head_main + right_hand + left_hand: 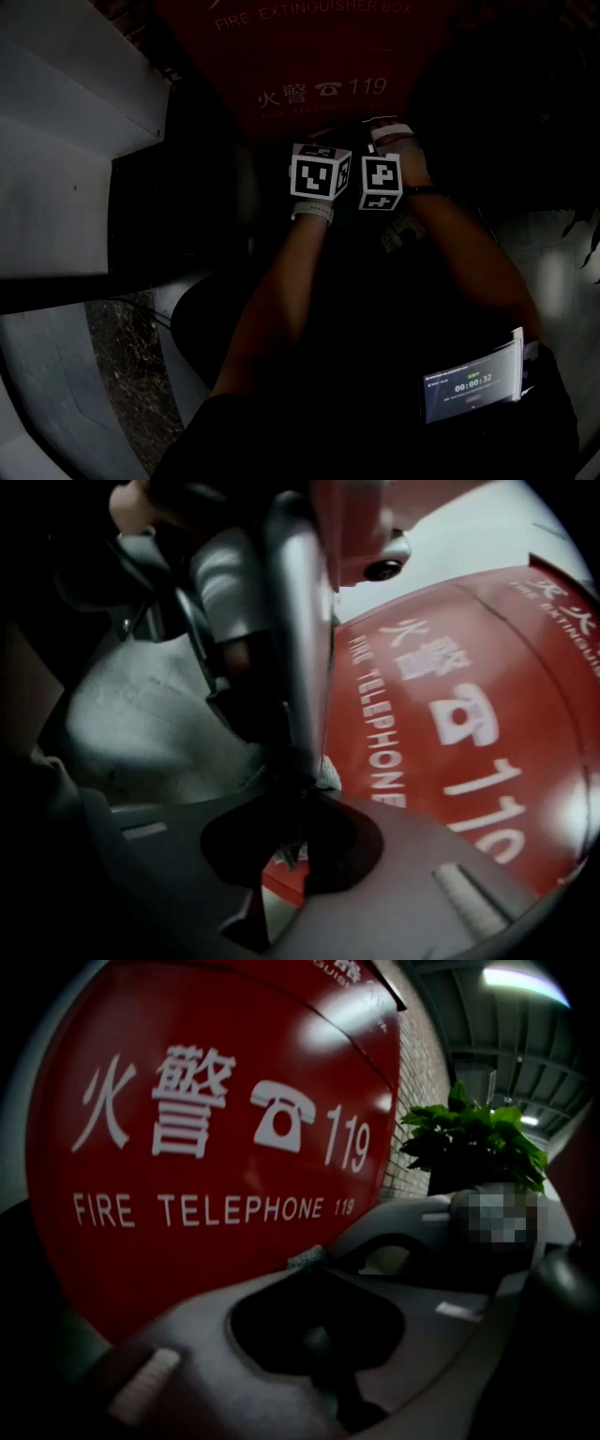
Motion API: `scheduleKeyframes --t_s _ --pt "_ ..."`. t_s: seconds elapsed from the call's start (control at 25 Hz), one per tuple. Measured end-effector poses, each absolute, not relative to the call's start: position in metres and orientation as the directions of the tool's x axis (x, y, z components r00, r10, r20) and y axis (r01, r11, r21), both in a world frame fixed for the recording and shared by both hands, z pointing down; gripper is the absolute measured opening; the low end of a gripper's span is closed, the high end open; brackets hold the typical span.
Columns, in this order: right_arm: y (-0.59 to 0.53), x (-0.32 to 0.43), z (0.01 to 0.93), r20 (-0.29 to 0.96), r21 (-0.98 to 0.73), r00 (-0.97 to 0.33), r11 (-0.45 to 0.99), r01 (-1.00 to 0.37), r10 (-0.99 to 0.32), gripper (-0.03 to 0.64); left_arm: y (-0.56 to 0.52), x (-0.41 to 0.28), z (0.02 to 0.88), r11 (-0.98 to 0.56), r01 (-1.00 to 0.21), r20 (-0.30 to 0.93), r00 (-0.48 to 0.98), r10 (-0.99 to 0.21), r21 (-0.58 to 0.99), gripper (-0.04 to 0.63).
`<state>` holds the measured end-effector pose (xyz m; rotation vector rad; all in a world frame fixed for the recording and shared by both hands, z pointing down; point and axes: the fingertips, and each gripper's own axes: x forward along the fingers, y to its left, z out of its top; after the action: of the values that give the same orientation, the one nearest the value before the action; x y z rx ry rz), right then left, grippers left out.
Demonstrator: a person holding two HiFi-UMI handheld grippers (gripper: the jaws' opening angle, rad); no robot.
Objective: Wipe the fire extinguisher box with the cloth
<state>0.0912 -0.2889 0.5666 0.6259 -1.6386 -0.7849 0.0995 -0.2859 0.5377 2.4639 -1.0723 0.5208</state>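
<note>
Left gripper view looks along the left gripper (306,1264) at the red front of the fire extinguisher box (206,1147), which fills most of the frame with white lettering and a telephone sign. The fingers (234,1288) are closed together. A small scrap of grey cloth (307,1257) is pinched at their tips, close against the lower part of the box front. To the right of the box there is a brick wall (417,1072), a green plant (478,1143) and a lit ceiling lamp (525,979).

Right gripper view shows the right gripper (302,782) with its fingers also drawn together. A bit of the same grey cloth pokes out at their tips. The left gripper comes in from above, and its tip meets the right one at that spot, so both appear to clamp the cloth at one point. The box front lies to the right in this view, tilted, and a pale grey textured surface lies to the left; I cannot tell what that surface is.

Head view is very dark. The two grippers sit side by side, almost touching, in front of the lower middle of the box, just under its white lettering. The cloth itself cannot be made out there. Both forearms (281,281) reach up to the grippers. A small lit screen (469,384) sits at the lower right. Grey wall panels (66,187) stand to the left of the box.
</note>
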Motion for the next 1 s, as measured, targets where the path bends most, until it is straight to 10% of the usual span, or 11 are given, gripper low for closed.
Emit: scheduleKeyframes --t_s 1.0 --pt "-0.293 0.142 0.171 0.003 0.998 -0.223 0.018 -0.064 -0.975 0.034 -0.284 0.141 0.156 -0.616 -0.778 -0.052 0.625 -0.779 -0.125 0.003"
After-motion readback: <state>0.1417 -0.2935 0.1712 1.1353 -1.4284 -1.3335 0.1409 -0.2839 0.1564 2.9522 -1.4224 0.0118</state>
